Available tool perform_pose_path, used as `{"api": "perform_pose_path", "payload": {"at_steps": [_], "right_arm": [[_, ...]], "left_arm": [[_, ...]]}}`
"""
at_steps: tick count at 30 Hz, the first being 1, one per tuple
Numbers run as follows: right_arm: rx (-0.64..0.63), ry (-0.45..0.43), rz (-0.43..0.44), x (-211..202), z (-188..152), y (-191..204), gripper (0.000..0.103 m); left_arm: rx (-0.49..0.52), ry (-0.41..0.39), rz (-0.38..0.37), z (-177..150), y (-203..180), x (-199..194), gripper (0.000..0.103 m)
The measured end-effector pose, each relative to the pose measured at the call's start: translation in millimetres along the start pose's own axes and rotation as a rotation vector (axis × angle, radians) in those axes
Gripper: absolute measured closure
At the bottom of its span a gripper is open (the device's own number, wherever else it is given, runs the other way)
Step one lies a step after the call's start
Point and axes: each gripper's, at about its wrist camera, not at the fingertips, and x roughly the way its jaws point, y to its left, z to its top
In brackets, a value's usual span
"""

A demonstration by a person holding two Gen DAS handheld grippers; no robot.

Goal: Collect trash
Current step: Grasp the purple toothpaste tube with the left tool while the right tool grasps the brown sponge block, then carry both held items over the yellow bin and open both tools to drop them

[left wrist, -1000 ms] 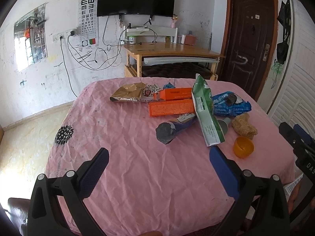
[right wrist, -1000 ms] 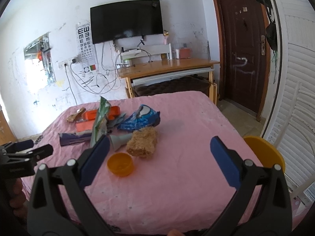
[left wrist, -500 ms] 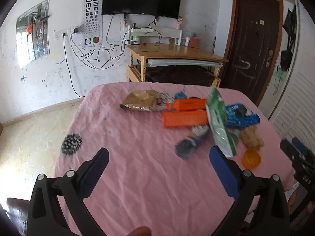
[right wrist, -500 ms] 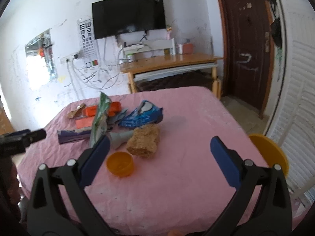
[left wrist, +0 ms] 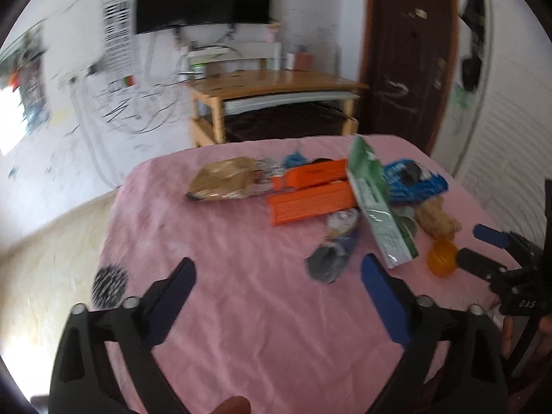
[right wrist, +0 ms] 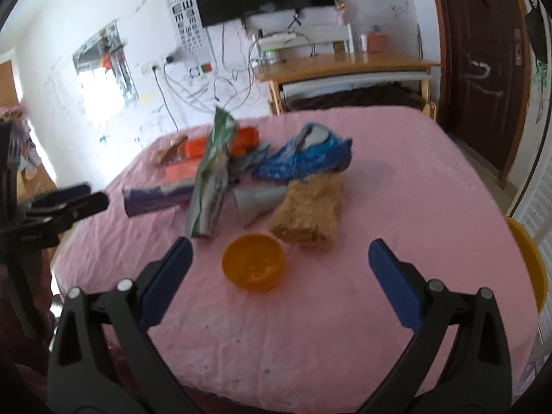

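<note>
1. The left gripper point(left wrist: 277, 284) hung above the near part of the pink tablecloth point(left wrist: 241, 327), its blue-padded fingers point(left wrist: 384, 302) spread wide with nothing between them.
2. The right gripper point(right wrist: 279, 276) also stood wide apart and empty, framing the orange cup point(right wrist: 253, 262), which sat upright on the cloth just short of its fingertips.
3. Taking the orange cup as landmark: the brown fibrous pad point(right wrist: 308, 212) lay just beyond it and to the right, near but apart from the rim.
4. A grey cone-shaped piece point(right wrist: 258, 201) lay on its side directly beyond the cup, touching the brown pad's left edge.
5. The green wrapper point(right wrist: 212, 172) stretched away beyond and left of the cup, its far end lifted off the cloth.
6. The blue crinkled bag point(right wrist: 303, 157) sat farther beyond the cup, behind the brown pad.
7. A purple wrapper point(right wrist: 153, 200) lay well to the cup's left, past the green wrapper.
8. Two orange boxes point(left wrist: 312, 195) and a tan foil packet point(left wrist: 220, 183) lay farthest from the cup, on the cloth's far left part.
9. In the left wrist view the right gripper's tips were almost at the cup; whether they touched could not be told through the blur.
</note>
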Motion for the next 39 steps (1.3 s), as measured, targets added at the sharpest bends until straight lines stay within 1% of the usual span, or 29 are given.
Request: {"api": "perform_pose_path", "payload": {"at_steps": [1, 4, 7, 9, 10, 12, 13, 14, 16, 17, 18, 19, 20, 21, 22, 24, 27, 29, 35, 39], "right_arm": [[-0.001, 0.006, -0.002, 1.5, -0.1, -0.6, 0.005], [0.001, 0.018, -0.006, 6.6, 1.3, -3.0, 0.005], [0.0, 0.021, -0.017, 12.3, 7.8, -5.0, 0.005], [0.003, 0.023, -0.02, 18.7, 13.5, -8.8, 0.005], [0.011, 0.026, -0.014, 21.1, 17.2, -11.1, 0.005], [0.025, 0.028, -0.003, 24.0, 24.7, -14.6, 0.005], [0.029, 0.027, -0.005, 23.9, 27.1, -15.7, 0.005], [0.031, 0.027, -0.012, 25.5, 30.4, -16.6, 0.005], [0.043, 0.044, -0.026, 31.5, 36.8, -21.0, 0.006], [0.047, 0.054, -0.034, 34.2, 37.5, -22.6, 0.009], [0.054, 0.078, -0.046, 39.9, 39.4, -26.2, 0.022], [0.06, 0.1, -0.05, 44.0, 39.9, -27.9, 0.039], [0.069, 0.134, -0.053, 50.7, 39.4, -30.8, 0.045], [0.076, 0.15, -0.047, 54.8, 38.4, -34.0, 0.051], [0.069, 0.144, -0.052, 55.0, 38.0, -35.0, 0.06], [0.077, 0.147, -0.039, 54.1, 36.1, -37.1, 0.062], [0.11, 0.117, -0.019, 45.9, 33.6, -44.0, 0.062], [0.113, 0.092, -0.029, 39.8, 32.0, -45.4, 0.062], [0.134, 0.042, -0.01, 19.8, 32.3, -53.5, 0.062], [0.144, 0.018, -0.001, 9.0, 31.4, -59.6, 0.062]], "left_arm": [[0.023, 0.01, -0.009, 2.8, -4.3, 5.9, 0.024], [0.082, 0.036, -0.041, 10.7, -17.7, 25.7, 0.033], [0.118, 0.065, -0.066, 15.8, -26.8, 44.6, 0.034], [0.123, 0.081, -0.075, 18.1, -27.7, 55.2, 0.034], [0.119, 0.091, -0.086, 18.8, -27.7, 60.0, 0.036], [0.107, 0.117, -0.115, 18.9, -26.4, 69.0, 0.049], [0.105, 0.134, -0.13, 18.4, -26.7, 73.5, 0.064], [0.105, 0.141, -0.13, 17.8, -26.7, 76.1, 0.07], [0.116, 0.15, -0.122, 15.3, -27.7, 78.7, 0.077], [0.124, 0.148, -0.123, 14.8, -28.8, 77.2, 0.08], [0.128, 0.149, -0.129, 14.1, -29.7, 76.0, 0.081], [0.129, 0.151, -0.139, 13.3, -30.0, 75.3, 0.084], [0.127, 0.153, -0.15, 12.5, -29.9, 74.1, 0.088], [0.124, 0.154, -0.154, 12.0, -28.2, 73.0, 0.089], [0.115, 0.152, -0.167, 9.9, -27.2, 70.1, 0.09], [0.096, 0.151, -0.193, 8.6, -23.4, 65.7, 0.092], [0.07, 0.127, -0.212, 5.6, -18.1, 52.9, 0.092], [0.061, 0.107, -0.208, 3.8, -14.9, 42.6, 0.092], [0.035, 0.064, -0.217, 4.6, -6.7, 11.4, 0.092], [0.034, 0.037, -0.194, 6.9, -1.4, -5.4, 0.092]]}}
